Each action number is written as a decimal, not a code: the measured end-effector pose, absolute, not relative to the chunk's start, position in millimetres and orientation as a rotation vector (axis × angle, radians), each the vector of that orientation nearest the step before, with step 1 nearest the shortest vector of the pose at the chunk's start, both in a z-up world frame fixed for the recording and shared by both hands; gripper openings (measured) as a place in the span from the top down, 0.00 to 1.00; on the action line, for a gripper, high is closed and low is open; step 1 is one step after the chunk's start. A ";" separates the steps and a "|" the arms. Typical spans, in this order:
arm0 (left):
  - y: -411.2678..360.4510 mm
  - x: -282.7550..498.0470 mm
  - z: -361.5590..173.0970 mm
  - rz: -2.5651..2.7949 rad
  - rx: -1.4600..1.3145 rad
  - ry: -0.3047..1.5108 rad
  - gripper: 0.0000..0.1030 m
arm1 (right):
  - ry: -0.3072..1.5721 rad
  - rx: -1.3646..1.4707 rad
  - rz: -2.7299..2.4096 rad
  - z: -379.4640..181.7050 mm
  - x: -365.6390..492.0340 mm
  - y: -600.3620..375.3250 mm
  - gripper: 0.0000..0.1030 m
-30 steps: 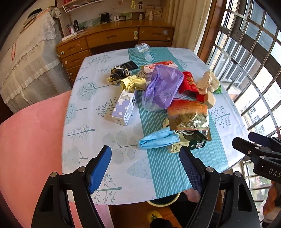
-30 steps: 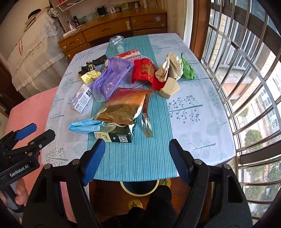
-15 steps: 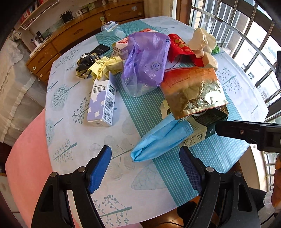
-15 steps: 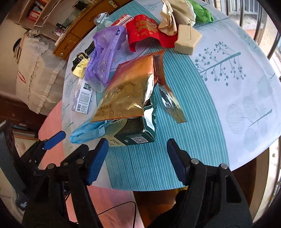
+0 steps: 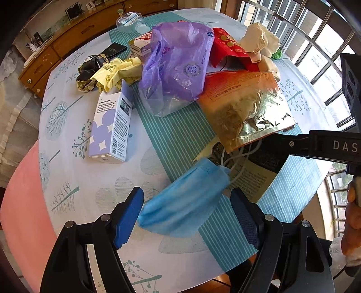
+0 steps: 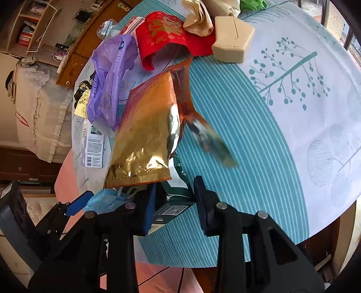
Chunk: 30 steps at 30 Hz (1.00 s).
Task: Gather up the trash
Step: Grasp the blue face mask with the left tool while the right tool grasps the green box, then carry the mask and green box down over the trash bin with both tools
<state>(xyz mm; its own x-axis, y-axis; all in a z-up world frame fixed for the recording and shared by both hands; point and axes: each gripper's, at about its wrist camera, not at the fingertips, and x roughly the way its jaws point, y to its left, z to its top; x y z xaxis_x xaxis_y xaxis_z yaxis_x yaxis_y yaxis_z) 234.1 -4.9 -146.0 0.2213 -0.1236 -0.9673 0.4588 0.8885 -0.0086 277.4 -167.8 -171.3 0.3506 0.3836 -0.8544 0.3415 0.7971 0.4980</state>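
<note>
A: Left gripper (image 5: 188,217) is hanging over the near edge of the table (image 5: 74,189) with its jaws spread wide. The blue face mask (image 5: 185,202) is lying flat between the blue pads (image 5: 128,217), not pinched.

B: And the right gripper (image 6: 173,201)?

A: Its jaws are closing right now. The dark green box (image 6: 173,204) is sitting between the pads at its near end. I can't tell whether they are pressing on it yet (the corner is partly hidden behind the left pad).

B: Where is that box sitting?

A: On the teal striped runner (image 6: 225,112), near the table's front edge. The gold foil pouch (image 6: 144,135) is lying on top of its far end, and the mask is touching it on the side toward the left gripper.

B: What about the rest of the trash?

A: It is piling up further back. The purple plastic bag (image 5: 178,63) is slumping against the foil pouch, and the red packet (image 6: 162,36) is lying behind that. The beige box (image 6: 232,41) and crumpled brown paper (image 6: 198,20) are sitting at the window side. The lilac carton (image 5: 110,128) is lying apart on the white cloth, with the yellow wrapper (image 5: 117,72) just beyond it.

B: Any people in view?

A: A hand (image 5: 353,227) is showing at the right edge of the left view.
</note>
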 end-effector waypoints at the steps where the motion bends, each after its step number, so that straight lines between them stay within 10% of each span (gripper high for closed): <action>1: -6.7 234.6 -148.1 -0.416 0.309 1.295 0.21 | 1.240 0.687 0.029 -171.0 279.1 -167.8 0.72; 5: -12.3 238.2 -159.9 -0.413 0.333 1.326 0.27 | 1.233 0.656 0.031 -167.3 277.5 -173.7 0.72; 16: -11.8 229.5 -165.3 -0.374 0.280 1.372 0.92 | 1.222 0.592 0.036 -155.3 254.3 -193.2 0.73; 30: -2.2 152.2 -105.4 -0.257 0.210 1.235 0.96 | 1.203 0.504 0.070 -127.5 194.7 -171.4 0.73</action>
<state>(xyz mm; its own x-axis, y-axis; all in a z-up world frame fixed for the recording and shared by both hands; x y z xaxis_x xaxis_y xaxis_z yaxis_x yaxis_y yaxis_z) 152.2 -2.2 -105.4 0.3075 -0.0797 -0.9482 0.3054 0.9520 0.0190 194.7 -171.4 -127.5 0.3716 0.3143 -0.8736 0.2107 0.8878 0.4091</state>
